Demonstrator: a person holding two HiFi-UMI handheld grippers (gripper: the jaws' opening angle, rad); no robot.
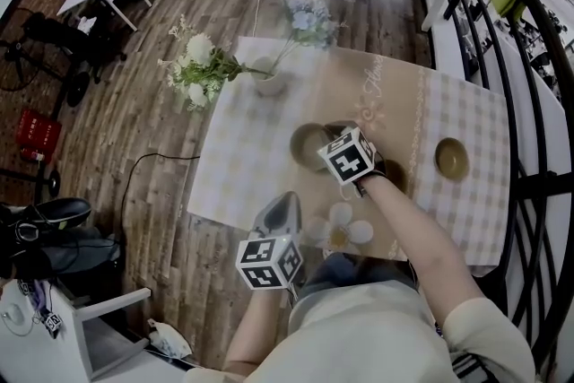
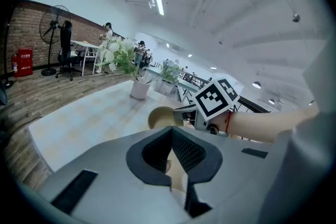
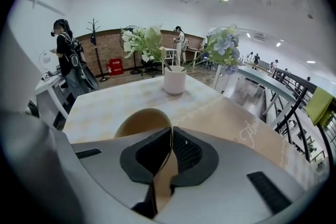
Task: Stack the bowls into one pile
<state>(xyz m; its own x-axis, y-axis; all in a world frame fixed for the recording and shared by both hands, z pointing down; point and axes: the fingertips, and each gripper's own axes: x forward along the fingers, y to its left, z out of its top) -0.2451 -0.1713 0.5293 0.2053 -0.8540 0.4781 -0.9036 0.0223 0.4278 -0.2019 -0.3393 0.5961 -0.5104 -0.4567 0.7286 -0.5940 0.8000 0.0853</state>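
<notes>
The table point(image 1: 235, 170), under a pale checked cloth with a tan runner point(image 1: 386, 103) down its middle, fills the space ahead of both grippers. A white vase point(image 1: 267, 78) of white and blue flowers stands at the table's far edge, well beyond the right gripper point(image 3: 171, 132) and a little to its left. That gripper reaches out over the runner, its jaws pinched on the rim of a tan bowl point(image 3: 143, 119), with the thin wall of the bowl caught between the pads and the open hollow lying to the jaws' left. A darker bowl point(image 1: 340, 129) sits just beyond it, partly covered by the marker cube point(image 1: 348, 155). A third bowl point(image 1: 451, 158) rests on the checked cloth well off to the right gripper's right. The left gripper point(image 2: 171, 131) hangs back at the near edge of the table, short of the right one and to its left, its jaws drawn together at the tips with nothing between them, pointing toward the held bowl.
</notes>
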